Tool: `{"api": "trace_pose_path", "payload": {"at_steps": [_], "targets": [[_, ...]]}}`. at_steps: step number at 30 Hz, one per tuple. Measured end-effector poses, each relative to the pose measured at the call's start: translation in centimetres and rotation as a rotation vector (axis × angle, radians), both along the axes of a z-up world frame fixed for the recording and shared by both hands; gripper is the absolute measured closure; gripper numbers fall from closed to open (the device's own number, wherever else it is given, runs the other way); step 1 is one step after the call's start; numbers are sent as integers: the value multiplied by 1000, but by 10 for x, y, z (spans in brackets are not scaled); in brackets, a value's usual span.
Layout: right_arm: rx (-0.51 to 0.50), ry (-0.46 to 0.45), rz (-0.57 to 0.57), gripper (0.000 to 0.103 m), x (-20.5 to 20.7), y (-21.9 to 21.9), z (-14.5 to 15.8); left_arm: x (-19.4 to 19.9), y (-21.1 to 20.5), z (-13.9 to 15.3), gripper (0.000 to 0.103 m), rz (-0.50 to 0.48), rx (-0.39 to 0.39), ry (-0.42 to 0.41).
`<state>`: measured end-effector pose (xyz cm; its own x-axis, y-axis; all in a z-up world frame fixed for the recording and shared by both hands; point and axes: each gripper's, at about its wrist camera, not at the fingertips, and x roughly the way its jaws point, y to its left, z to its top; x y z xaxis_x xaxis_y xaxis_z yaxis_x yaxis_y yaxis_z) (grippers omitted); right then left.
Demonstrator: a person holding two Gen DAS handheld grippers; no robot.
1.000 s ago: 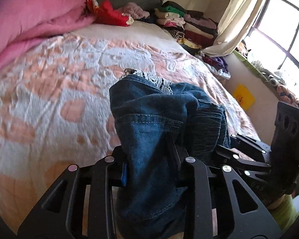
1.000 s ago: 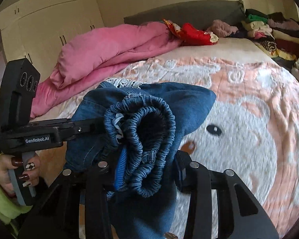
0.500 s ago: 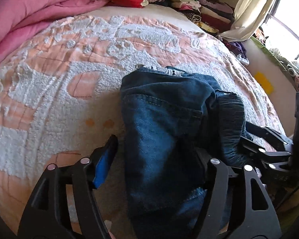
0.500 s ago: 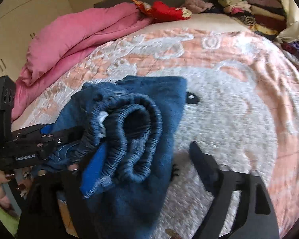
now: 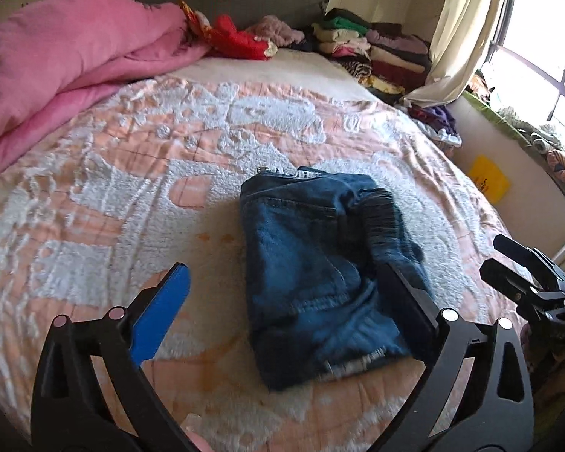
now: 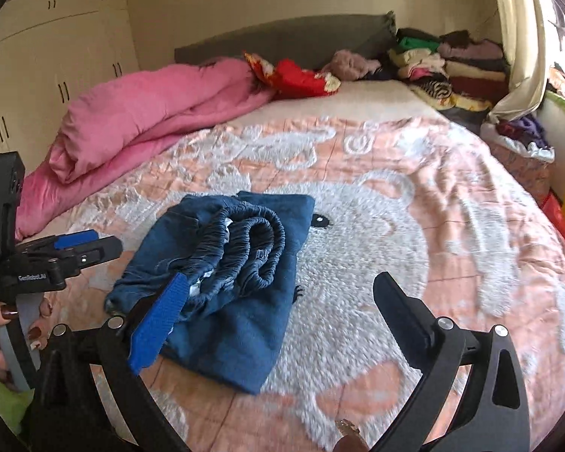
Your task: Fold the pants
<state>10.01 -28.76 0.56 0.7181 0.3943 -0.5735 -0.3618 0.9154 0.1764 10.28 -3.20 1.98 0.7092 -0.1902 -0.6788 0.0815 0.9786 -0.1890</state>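
Note:
The blue denim pants point(image 5: 320, 263) lie folded in a compact bundle on the bed; in the right wrist view point(image 6: 229, 278) the elastic waistband is on top. My left gripper point(image 5: 282, 293) is open and empty, drawn back just short of the bundle; it also shows at the left of the right wrist view point(image 6: 79, 248). My right gripper point(image 6: 278, 309) is open and empty, just in front of the bundle's right side; it shows at the right edge of the left wrist view point(image 5: 508, 260).
The bed has a peach and white patterned blanket point(image 5: 94, 188). A pink duvet point(image 5: 56, 67) lies bunched at the left. Stacked folded clothes point(image 5: 373, 45) and a red item point(image 5: 237, 39) are by the headboard. A curtain point(image 5: 463, 30) and window are on the right.
Both grippers opened and let go of the pants, then drew back. The pants went from being held up to lying folded on the bed.

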Motion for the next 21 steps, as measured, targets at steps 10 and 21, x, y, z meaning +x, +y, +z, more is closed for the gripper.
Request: {"api": "trace_pose_path", "payload": {"at_steps": [10, 21], "targets": [[-6, -11, -5, 5, -41, -1, 9, -43, 2, 12, 10, -14, 15, -17], [-35, -9, 0, 5, -75, 1, 12, -79, 4, 6, 10, -14, -2, 7]]}}
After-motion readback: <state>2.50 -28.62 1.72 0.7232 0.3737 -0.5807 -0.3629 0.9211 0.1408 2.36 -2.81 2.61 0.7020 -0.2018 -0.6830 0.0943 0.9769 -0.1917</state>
